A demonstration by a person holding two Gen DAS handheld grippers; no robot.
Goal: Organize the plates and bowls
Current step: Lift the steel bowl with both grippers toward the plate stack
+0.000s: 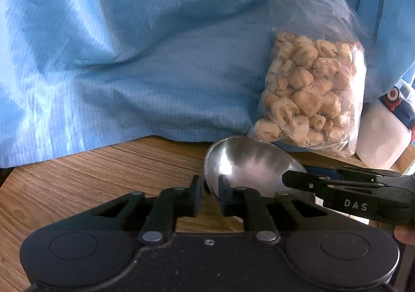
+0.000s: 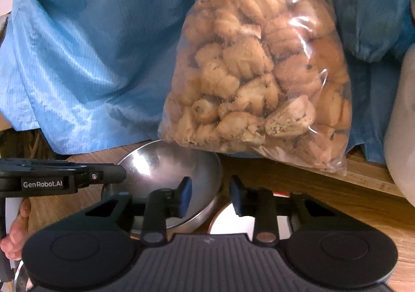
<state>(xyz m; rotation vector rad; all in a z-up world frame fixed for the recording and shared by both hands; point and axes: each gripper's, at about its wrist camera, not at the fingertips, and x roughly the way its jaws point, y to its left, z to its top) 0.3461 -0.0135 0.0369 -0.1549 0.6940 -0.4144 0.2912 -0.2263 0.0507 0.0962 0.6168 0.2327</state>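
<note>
The left tool is pinching the near rim of a steel bowl, one finger inside and one outside, and the bowl is tilting up off the wooden bench with its hollow facing the camera. The right tool is standing spread, its blue-padded fingers straddling the bowl's right rim with a visible gap, so it is gripping nothing.

Only the right wrist view is showing a round white dish lying under the tool, just beside the bowl. Only the left wrist view is showing a white jug with a red and blue cap beyond the bag.

A clear bag of biscuits is sitting just behind the bowl, leaning against blue cloth. The bowl being round, no long axis is showing.
</note>
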